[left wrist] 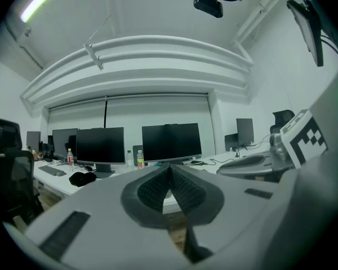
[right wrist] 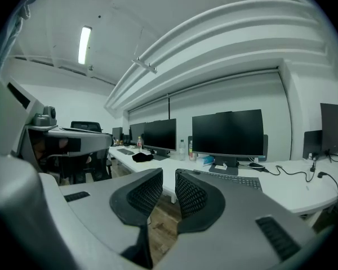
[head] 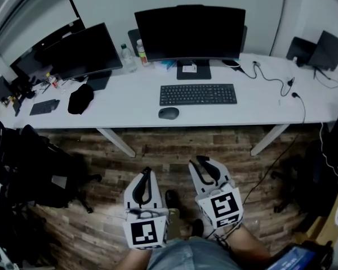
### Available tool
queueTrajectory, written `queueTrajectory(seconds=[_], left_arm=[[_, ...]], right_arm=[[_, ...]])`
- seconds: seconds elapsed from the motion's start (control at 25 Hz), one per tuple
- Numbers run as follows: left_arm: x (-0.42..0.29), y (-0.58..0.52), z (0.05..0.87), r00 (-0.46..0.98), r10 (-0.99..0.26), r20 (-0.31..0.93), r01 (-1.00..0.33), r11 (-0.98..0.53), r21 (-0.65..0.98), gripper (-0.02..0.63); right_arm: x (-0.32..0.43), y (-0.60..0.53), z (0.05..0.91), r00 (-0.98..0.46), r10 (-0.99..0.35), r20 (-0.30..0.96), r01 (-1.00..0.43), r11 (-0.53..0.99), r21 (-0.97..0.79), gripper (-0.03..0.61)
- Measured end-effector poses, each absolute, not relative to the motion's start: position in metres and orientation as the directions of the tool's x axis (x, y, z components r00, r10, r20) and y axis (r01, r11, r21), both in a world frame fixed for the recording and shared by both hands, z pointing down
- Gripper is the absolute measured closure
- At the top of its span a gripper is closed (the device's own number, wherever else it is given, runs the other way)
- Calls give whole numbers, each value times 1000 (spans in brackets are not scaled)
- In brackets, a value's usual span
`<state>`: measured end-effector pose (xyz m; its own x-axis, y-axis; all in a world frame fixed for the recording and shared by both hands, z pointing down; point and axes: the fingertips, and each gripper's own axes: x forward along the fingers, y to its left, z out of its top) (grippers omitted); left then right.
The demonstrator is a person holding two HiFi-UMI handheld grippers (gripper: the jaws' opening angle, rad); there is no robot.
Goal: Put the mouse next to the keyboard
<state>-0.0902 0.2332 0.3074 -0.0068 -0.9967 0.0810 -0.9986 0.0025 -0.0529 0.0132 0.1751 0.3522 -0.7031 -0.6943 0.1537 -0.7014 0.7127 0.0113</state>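
Observation:
A dark grey mouse (head: 168,113) lies on the white desk (head: 124,103) near its front edge. It sits just in front of the left end of the black keyboard (head: 198,94), a small gap apart. Both grippers hang low over the wooden floor, well short of the desk. My left gripper (head: 147,171) (left wrist: 170,167) has its jaws closed tip to tip with nothing in them. My right gripper (head: 198,161) (right wrist: 169,174) shows a narrow gap between its ribbed pads, and that gap is empty. The keyboard (right wrist: 236,179) lies past its right jaw.
Two dark monitors (head: 191,34) (head: 81,52) stand at the back of the desk, with bottles (head: 126,55) between them. A black cap-like object (head: 80,99) lies at the left. Black office chairs (head: 39,162) stand at the left. Cables (head: 273,83) trail across the right end. Slanted desk legs (head: 115,142) stand ahead.

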Motion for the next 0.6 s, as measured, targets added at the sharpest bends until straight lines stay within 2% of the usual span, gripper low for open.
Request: queueTrajectory(seconds=[0.6], left_arm=[[-202, 81, 311, 59, -996, 73, -998, -58, 16, 609]], right_arm=[[-90, 40, 358, -669, -712, 212, -720, 692, 54, 483]])
